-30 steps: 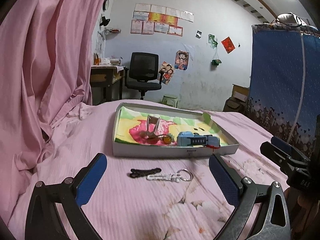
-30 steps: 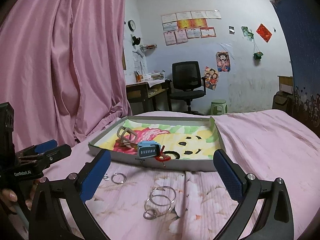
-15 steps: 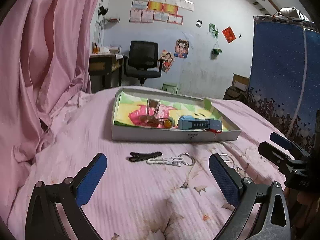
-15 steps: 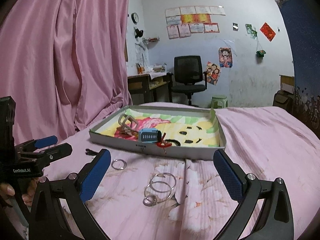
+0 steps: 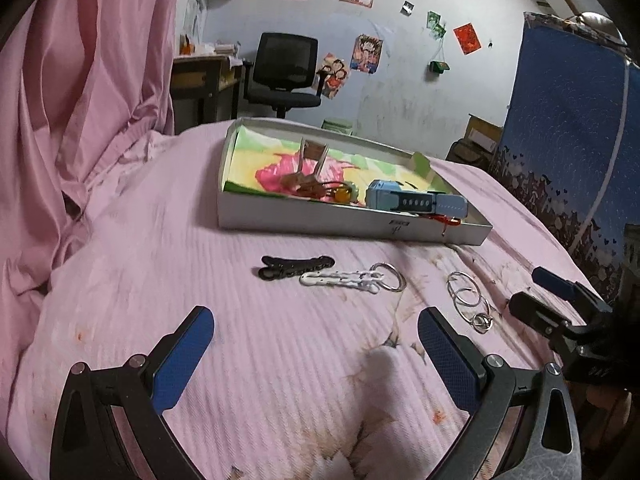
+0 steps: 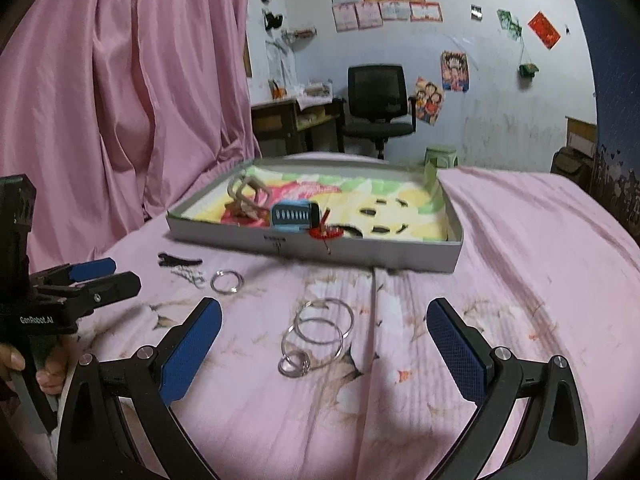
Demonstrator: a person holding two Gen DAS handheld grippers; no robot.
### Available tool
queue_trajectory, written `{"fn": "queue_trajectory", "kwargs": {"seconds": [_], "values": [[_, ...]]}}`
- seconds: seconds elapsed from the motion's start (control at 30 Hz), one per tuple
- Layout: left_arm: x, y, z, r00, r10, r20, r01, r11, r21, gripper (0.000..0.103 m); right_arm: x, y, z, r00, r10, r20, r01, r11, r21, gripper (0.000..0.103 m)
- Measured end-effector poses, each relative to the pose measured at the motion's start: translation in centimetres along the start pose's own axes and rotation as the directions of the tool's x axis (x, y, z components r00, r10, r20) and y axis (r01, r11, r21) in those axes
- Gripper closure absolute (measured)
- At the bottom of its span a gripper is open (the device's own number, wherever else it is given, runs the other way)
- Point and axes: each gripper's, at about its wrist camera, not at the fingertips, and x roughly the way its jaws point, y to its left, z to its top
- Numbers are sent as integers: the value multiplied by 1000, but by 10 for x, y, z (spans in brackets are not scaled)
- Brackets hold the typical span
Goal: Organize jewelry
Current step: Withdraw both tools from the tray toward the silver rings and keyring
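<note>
Both the left gripper [image 5: 316,336] and right gripper [image 6: 324,328] gape, empty (textured blue pads), over thin wire rings [image 6: 320,330] on ribbed pink bedsheet [image 6: 520,280].

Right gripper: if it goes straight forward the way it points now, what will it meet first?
Most likely the linked silver rings on the pink bedspread, which lie centred ahead of the open right gripper. Beyond them stands the front wall of the tray. Depth is hard to judge, so it may pass above the rings.
</note>
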Motion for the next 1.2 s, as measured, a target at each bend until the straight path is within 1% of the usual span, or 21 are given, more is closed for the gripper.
{"fn": "queue_trajectory", "kwargs": {"seconds": [0.2,0.3,0.43,0.47,0.5,0.53,0.6,0.63,0.7,0.8,0.87,0.93,1.0,1.03,1.1,1.2], "values": [[5,0,0,1000,-18,-26,18,1000,-2,0,13,-1,-4,998,14,-64,-13,1000,10,2],[6,-2,1,999,-29,-30,29,1000,7,1,17,-2,-7,995,33,-94,-31,999,19,2],[8,-5,2,998,-42,-41,42,999,19,4,20,1,-10,991,60,-116,-59,998,10,3],[9,-6,3,998,-42,-44,43,999,24,6,21,3,-12,990,68,-122,-68,998,2,5],[10,-6,3,998,-43,-47,44,999,29,7,21,5,-12,989,72,-125,-73,997,-4,12],[11,-7,4,998,-44,-51,45,998,35,8,22,6,-13,988,77,-131,-78,997,-9,16],[14,-9,6,997,-45,-60,48,998,46,12,24,9,-14,985,87,-146,-90,996,-18,29],[16,-9,7,997,-44,-65,47,998,51,13,25,10,-15,984,92,-151,-96,995,-20,32],[21,-10,11,996,-47,-75,50,998,49,18,24,11,-16,983,103,-154,-108,994,-21,43],[30,-11,16,993,-63,-98,67,997,40,19,24,11,-17,981,110,-157,-113,993,-15,52],[35,-13,18,991,-67,-113,72,996,43,19,23,10,-18,981,113,-157,-116,993,-8,54],[39,-17,20,990,-71,-125,78,996,50,20,24,9,-19,980,117,-160,-119,993,-1,58],[43,-19,22,989,-70,-133,78,995,54,21,25,9,-21,978,120,-168,-120,993,5,65],[45,-20,23,988,-68,-138,77,996,55,22,25,9,-22,978,120,-172,-121,993,5,66],[49,-22,24,987,-67,-146,75,996,51,23,27,10,-23,976,120,-184,-122,993,1,73],[54,-20,27,985,-64,-158,71,997,42,24,31,11,-24,974,114,-197,-118,993,-7,80]]}}
